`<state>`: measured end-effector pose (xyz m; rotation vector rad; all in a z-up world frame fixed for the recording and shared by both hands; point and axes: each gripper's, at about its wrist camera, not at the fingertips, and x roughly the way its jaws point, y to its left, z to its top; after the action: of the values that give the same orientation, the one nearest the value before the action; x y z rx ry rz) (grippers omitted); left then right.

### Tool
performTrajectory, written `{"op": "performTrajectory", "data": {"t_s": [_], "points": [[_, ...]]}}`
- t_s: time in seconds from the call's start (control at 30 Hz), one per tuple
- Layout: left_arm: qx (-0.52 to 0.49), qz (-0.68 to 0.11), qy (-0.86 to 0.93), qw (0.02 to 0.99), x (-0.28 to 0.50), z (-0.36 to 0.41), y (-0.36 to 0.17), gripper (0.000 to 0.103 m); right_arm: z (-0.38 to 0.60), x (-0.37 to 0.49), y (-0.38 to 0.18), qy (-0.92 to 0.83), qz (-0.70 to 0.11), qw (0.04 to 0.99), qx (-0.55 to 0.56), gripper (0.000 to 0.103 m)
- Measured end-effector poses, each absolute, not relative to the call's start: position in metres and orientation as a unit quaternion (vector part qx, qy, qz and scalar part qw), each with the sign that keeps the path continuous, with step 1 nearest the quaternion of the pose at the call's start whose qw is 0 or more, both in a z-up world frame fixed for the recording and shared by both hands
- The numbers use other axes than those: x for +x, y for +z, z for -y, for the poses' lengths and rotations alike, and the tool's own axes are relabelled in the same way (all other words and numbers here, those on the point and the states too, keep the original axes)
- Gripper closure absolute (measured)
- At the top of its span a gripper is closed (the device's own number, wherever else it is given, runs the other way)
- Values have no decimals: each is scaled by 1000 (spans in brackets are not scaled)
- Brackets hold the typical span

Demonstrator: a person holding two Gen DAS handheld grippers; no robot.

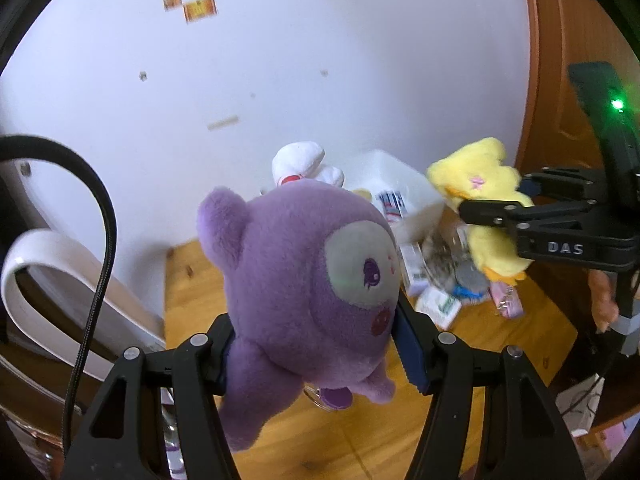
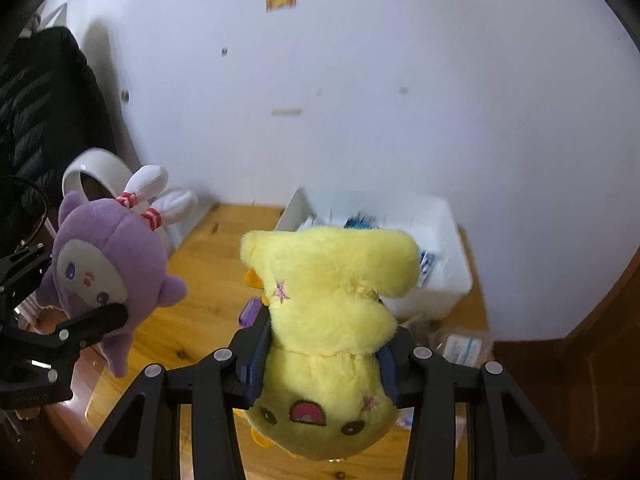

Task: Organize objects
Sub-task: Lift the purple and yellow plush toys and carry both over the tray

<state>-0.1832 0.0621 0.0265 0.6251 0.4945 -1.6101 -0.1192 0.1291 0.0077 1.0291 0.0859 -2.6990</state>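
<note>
Purple round plush toy (image 1: 308, 292) with white ears sits clamped in the left gripper (image 1: 312, 344), above the wooden tabletop (image 1: 352, 440). Right gripper (image 2: 320, 360) squeezes a yellow fluffy plush toy (image 2: 328, 320), face down, before a white plastic bin (image 2: 440, 280).

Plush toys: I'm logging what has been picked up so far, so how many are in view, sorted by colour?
Purple: 1, the purple plush toy held in the left gripper.
Yellow: 1, the yellow plush toy held upside down in the right gripper.
White: 1, the white plush toy, partly hidden behind the purple one.
Total: 3
</note>
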Motion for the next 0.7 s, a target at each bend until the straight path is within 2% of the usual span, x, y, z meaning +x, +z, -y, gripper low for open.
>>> {"op": "performTrajectory", "data": {"t_s": [0.37, 0.57, 0.7], "points": [[257, -156, -685, 664, -189, 0, 91, 36, -148, -160, 81, -953, -14, 95, 286, 57], [259, -153, -676, 672, -199, 46, 106, 36, -150, -199, 96, -960, -4, 89, 266, 57], [268, -164, -666, 676, -204, 91, 98, 36, -157, -233, 98, -961, 14, 84, 264, 57]]}}
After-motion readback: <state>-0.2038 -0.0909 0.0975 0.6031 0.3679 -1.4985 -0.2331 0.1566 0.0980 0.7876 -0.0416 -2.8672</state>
